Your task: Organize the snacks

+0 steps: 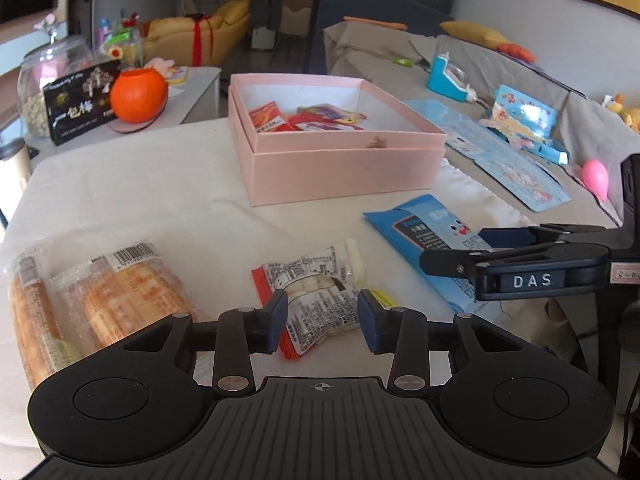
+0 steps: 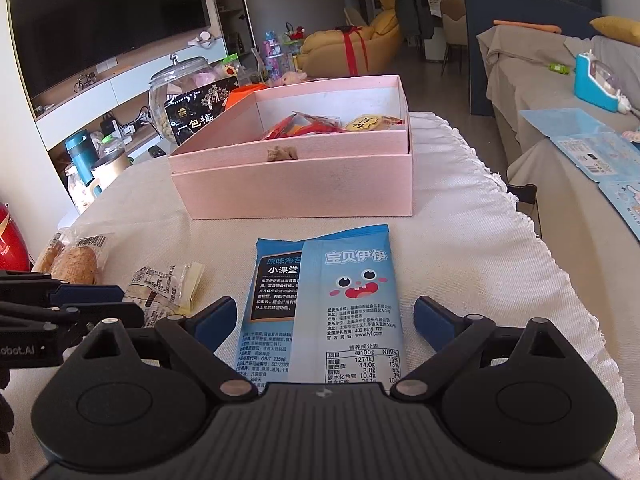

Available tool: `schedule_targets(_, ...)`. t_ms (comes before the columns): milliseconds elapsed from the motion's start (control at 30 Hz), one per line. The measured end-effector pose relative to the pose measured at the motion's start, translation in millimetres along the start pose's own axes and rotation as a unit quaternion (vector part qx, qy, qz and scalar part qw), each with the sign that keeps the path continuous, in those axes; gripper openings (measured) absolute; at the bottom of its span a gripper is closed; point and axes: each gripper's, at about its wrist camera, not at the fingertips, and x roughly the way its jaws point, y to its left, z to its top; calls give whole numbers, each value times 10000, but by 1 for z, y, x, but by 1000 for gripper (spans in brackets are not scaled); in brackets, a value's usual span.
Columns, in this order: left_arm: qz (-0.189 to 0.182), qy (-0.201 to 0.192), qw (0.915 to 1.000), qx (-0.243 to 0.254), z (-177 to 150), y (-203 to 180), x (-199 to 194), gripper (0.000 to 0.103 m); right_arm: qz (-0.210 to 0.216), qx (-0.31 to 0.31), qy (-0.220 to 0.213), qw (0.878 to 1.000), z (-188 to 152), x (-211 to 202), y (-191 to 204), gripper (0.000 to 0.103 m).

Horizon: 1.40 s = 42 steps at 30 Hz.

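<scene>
A small snack packet with white printed wrap and a red edge lies on the cloth-covered table. My left gripper is open, and its blue pads flank the packet's near half; I cannot make out a squeeze. Two blue seaweed snack packets lie overlapping in front of the open pink box, which holds several red and orange snacks. My right gripper stands wide open astride the blue packets' near end, with its pads clear of them. Clear-wrapped bread rolls lie at the left.
A glass jar, a black snack bag and an orange ball stand on a side unit to the far left. Flasks stand left of the table. A covered sofa with toys runs along the right, past the cloth's frilled edge.
</scene>
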Motion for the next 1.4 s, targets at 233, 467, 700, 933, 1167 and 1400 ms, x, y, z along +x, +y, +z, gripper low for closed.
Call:
schedule_targets(233, 537, 150, 9878, 1455, -7, -34, -7, 44, 20, 25, -10, 10000, 0, 0, -1, 96)
schedule_targets(467, 919, 379, 9830, 1546, 10, -40, 35, 46, 85, 120, -41, 9999, -1, -1, -3, 96)
schedule_targets(700, 957, 373, 9832, 1512, 24, -39, 53, 46, 197, 278, -87, 9994, -1, -2, -8, 96)
schedule_targets(933, 75, 624, 9886, 1367, 29, -24, 50, 34, 234, 328, -98, 9991, -1, -3, -9, 96)
schedule_targets(1167, -336, 295, 9947, 925, 44, -7, 35, 43, 440, 623, -168, 9969, -2, -5, -19, 96)
schedule_targets(1400, -231, 309, 9993, 8, 63, 23, 71, 40, 760, 1112, -299, 9904, -4, -7, -33, 96)
